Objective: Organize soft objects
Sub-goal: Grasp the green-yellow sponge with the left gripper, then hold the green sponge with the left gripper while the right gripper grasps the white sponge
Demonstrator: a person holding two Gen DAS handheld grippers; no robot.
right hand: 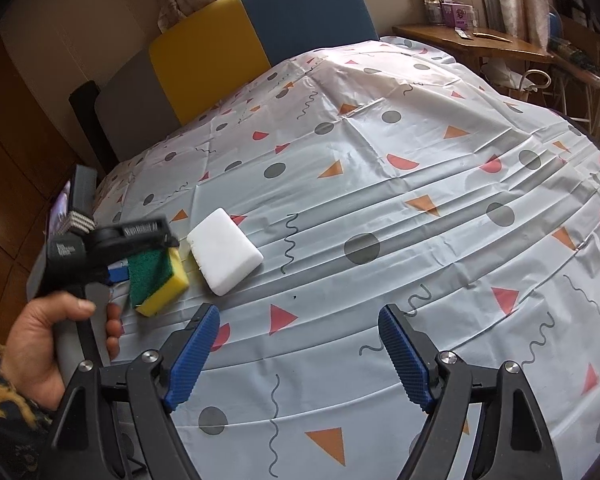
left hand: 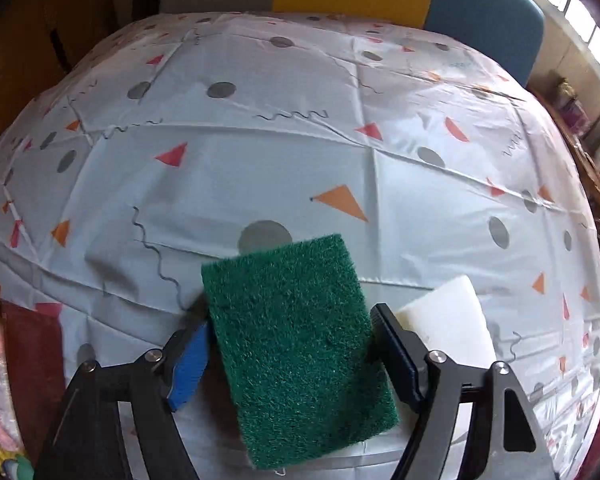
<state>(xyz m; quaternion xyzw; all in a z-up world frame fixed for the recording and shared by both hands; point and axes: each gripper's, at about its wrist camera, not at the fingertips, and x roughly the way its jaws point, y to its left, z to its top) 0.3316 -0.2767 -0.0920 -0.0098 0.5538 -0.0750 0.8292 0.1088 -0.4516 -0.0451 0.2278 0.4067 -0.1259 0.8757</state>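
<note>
Left tool straddling the scrub sponge beside the white sponge, pickup or drop-off not settled.

Left tool [left hand: 290, 350] stood wide open around the scrub sponge [left hand: 296, 348], pads either side with no visible squeeze, so nothing was held; the right wrist view showed the sponge [right hand: 158, 280] tilted under the tool, one edge seemingly on the surface [right hand: 420, 184]. Right tool [right hand: 300, 354] was open and empty, over bare cloth. Step judged: placing or re-gripping the scrub sponge next to the white sponge [right hand: 224, 250]; couldn't tell which. Next move would need either closing squarely on the long sides or lifting clear without dragging it. Scrub sponge was rectangular, a coarse green fibrous pad on yellow foam. White sponge was a smooth, rounded block, just beside it. Cloth was thin, creased, with a printed pattern.
</note>
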